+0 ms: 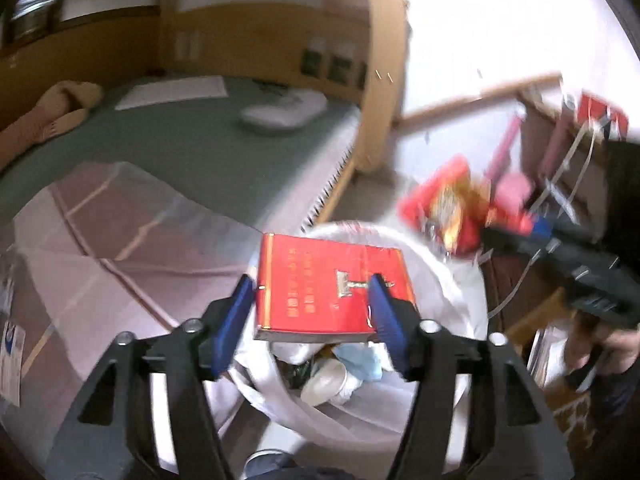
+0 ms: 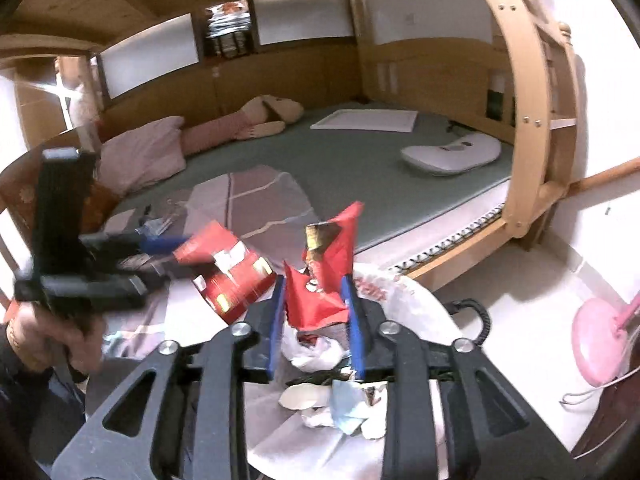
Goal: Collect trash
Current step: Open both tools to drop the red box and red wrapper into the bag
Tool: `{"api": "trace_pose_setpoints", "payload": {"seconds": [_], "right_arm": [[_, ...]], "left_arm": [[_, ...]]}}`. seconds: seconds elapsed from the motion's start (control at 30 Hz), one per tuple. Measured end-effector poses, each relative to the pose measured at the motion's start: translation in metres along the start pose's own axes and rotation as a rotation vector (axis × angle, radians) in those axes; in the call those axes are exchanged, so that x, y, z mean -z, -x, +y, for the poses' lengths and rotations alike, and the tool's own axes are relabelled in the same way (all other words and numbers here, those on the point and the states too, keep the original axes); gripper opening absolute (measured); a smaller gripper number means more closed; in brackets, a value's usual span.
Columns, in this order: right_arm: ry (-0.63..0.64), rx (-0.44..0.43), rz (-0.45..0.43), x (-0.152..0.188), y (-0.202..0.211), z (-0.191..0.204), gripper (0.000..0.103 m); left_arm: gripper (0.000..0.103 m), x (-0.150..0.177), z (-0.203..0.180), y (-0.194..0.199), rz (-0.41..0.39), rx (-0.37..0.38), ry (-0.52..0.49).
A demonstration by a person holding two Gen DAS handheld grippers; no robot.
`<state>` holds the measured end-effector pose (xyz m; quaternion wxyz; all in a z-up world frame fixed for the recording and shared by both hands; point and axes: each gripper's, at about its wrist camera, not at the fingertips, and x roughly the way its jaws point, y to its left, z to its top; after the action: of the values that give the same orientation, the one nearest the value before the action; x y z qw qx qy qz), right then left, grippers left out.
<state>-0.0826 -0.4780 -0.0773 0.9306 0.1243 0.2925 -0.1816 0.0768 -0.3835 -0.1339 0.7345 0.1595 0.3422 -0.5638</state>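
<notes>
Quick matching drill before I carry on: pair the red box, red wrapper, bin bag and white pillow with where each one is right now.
Things:
1. red box
2. red wrapper
3. bin bag
4. white pillow

Places:
A. on the green mattress
B. between the left gripper's fingers
C. below both grippers, holding trash
D. between the right gripper's fingers

Pairs: 1-B, 2-D, 3-C, 4-A

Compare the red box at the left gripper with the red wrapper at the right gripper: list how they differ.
The red box is a rigid, flat-sided carton with gold print; the red wrapper is thin, crumpled and torn open. The box lies flat between the left gripper fingers; the wrapper stands upright between the right gripper fingers. Both are red and sit above the white trash bag.
</notes>
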Motion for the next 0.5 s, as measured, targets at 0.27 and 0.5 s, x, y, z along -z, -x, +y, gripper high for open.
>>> {"api": "trace_pose_setpoints", "payload": {"seconds": [0.27,0.5], "right_arm": [[0.011,-0.051,-0.126,-0.012,-0.001,0.020,0.090],[-0.032,-0.228,-0.166,-0.034,-0.034,0.084,0.092]], "left_arm": [[0.096,0.013,0.084,0.065,-0.132,-0.247,0.215],[0.100,0.064,0.181,0.178,-0.263,-0.628,0.403]]}}
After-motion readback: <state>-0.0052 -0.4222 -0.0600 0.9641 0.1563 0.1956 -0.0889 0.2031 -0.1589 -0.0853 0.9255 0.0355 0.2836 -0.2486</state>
